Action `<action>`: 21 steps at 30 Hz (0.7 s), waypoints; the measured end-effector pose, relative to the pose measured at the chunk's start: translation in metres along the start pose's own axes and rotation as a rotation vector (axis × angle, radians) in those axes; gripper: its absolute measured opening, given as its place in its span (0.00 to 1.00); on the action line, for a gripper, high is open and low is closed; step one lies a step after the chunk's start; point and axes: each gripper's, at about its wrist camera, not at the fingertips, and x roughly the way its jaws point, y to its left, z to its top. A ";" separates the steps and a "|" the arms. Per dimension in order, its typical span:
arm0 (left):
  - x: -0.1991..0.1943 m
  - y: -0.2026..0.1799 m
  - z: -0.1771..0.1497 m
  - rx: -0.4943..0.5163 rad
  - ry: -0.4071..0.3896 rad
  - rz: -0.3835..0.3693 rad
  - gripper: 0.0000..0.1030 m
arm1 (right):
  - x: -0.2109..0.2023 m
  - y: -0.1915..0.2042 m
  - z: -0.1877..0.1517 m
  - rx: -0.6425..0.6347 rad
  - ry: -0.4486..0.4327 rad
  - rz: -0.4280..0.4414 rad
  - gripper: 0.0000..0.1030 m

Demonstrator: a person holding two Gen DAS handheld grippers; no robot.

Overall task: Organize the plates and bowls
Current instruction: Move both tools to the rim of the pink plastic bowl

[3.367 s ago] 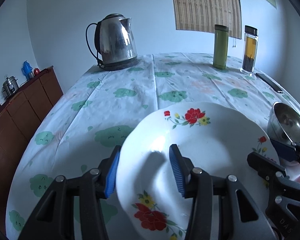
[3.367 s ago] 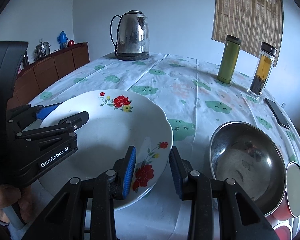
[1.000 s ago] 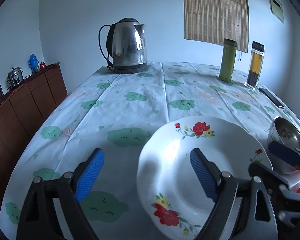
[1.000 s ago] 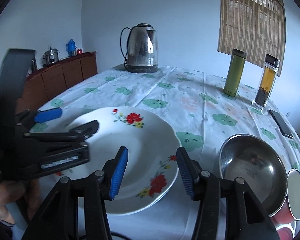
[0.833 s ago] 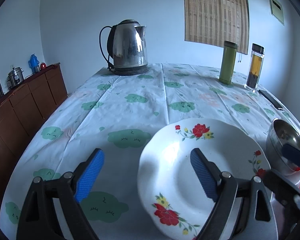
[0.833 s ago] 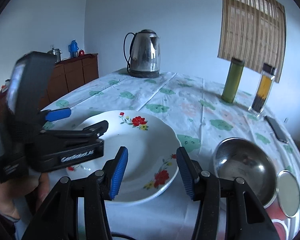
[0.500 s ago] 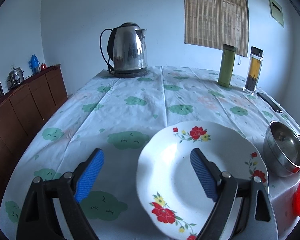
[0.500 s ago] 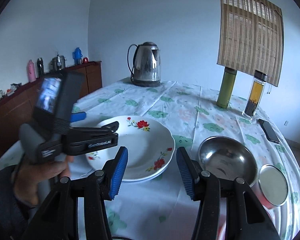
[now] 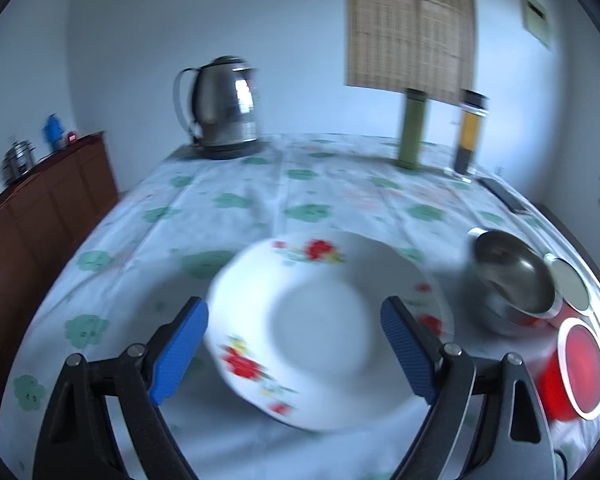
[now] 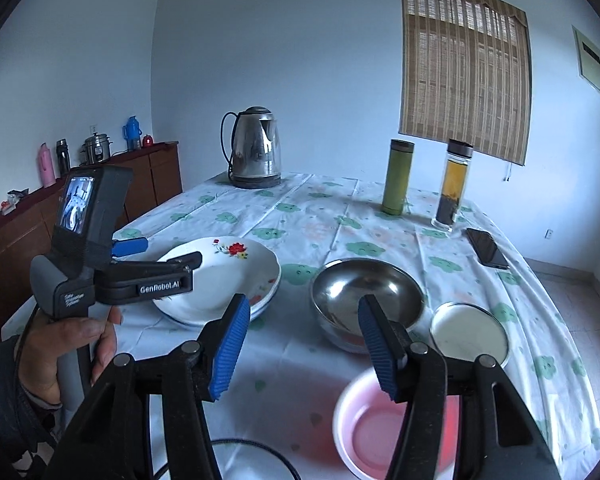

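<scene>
Two claws, both holding nothing right now. From the left wrist view, the left claw point(image 9: 294, 346) is spread wide over the flowered plate point(image 9: 320, 320), pads clear of it on both sides, and the plate sits flat on the table point(image 9: 240, 208). It's blurry, but a steel bowl point(image 9: 512, 280) is just beside the plate, with a red bowl point(image 9: 572, 372) nearer the table's edge.

From the right wrist view, the right claw point(image 10: 302, 348) has just been opening and has nothing between its pads. You can see the plate point(image 10: 224, 276) actually rests on a second one, so that stack looks done. The steel bowl point(image 10: 368, 292) sits straight ahead, a pink bowl point(image 10: 384, 428) lower down.

My guess is bowls are next. I'd pinch the steel rim squarely and lift straight up, since that smooth metal looks slippery.
</scene>
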 end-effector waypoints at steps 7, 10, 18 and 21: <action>-0.022 -0.054 -0.011 0.084 0.007 -0.112 0.87 | -0.022 -0.013 -0.016 0.009 0.014 0.002 0.57; -0.031 -0.072 -0.012 0.101 0.006 -0.155 0.87 | -0.030 -0.023 -0.025 0.011 0.025 -0.028 0.57; -0.040 -0.114 -0.018 0.152 0.019 -0.233 0.87 | -0.034 -0.064 -0.047 0.065 0.069 -0.128 0.57; -0.040 -0.129 -0.023 0.172 0.033 -0.258 0.87 | -0.033 -0.077 -0.055 0.079 0.087 -0.152 0.57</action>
